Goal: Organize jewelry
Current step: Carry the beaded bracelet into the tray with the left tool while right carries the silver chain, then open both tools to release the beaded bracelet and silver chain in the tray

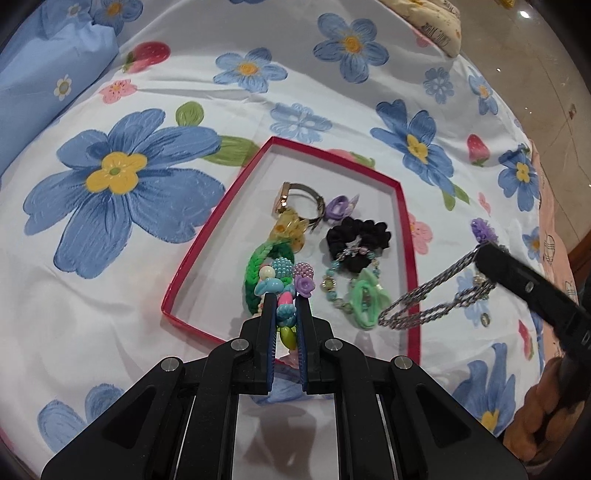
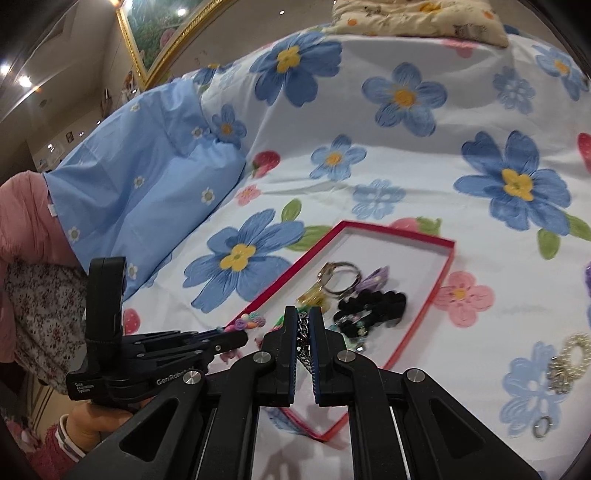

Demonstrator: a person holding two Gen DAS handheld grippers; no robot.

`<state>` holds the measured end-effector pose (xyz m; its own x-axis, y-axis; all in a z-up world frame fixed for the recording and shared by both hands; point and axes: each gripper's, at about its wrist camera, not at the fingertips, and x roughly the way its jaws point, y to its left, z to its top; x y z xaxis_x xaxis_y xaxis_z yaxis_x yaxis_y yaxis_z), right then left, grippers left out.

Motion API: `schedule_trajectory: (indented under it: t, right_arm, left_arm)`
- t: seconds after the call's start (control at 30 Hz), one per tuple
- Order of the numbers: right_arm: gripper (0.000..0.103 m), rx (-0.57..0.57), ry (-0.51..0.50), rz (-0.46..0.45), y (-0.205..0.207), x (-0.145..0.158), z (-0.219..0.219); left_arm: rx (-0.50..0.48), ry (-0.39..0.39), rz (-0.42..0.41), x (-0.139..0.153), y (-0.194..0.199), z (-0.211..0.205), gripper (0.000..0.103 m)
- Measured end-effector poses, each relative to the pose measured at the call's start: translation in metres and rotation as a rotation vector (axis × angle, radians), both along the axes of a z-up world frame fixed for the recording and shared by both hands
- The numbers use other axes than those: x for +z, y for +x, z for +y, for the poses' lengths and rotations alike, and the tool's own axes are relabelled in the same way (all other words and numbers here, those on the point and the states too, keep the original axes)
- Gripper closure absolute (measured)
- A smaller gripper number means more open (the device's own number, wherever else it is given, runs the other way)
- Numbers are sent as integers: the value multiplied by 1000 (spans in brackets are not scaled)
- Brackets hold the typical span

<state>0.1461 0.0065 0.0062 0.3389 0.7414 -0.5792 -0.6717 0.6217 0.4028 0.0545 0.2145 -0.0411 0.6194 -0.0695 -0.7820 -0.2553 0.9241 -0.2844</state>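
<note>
A red-rimmed shallow box lies on the flowered bedsheet. Inside it are a watch, a black scrunchie, a green braided band, a beaded bracelet and a green clip. My left gripper is shut on a colourful bead bracelet over the box's near part; it also shows in the right wrist view. My right gripper is shut on a silver chain, which hangs over the box's right edge.
On the sheet right of the box lie a pearl bracelet, a small ring and a purple flower piece. A blue pillow lies at the left. A cream cushion sits at the far edge.
</note>
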Motion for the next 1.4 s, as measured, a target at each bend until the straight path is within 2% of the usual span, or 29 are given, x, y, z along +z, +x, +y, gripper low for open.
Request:
schedule_trajectory:
  t: [0.3,0.53,0.9,1.1,1.3,1.4]
  right_arm:
    - [97,21,-57,99,10,-47,16]
    - [97,18,-94,140,17,-68,15]
    - [97,23,-142,170,24,-86,22]
    - [94,23,-152,170,25,-88,23]
    - [92,19,-149,178,27,-90,22]
    - [92,18,-147,183,27,-90,22]
  left_arm:
    - [-22,2,54,-24,16,-2,95]
    - [-33,-3,87,-37,22,-1,95]
    - [-23,-8,92,-38,23,2,93]
    - [-23,-10,101,-39,23,3,82]
    - [-20,-11,106,-40,22,2,82]
    - [-18,-11,102,-40,21,3,77]
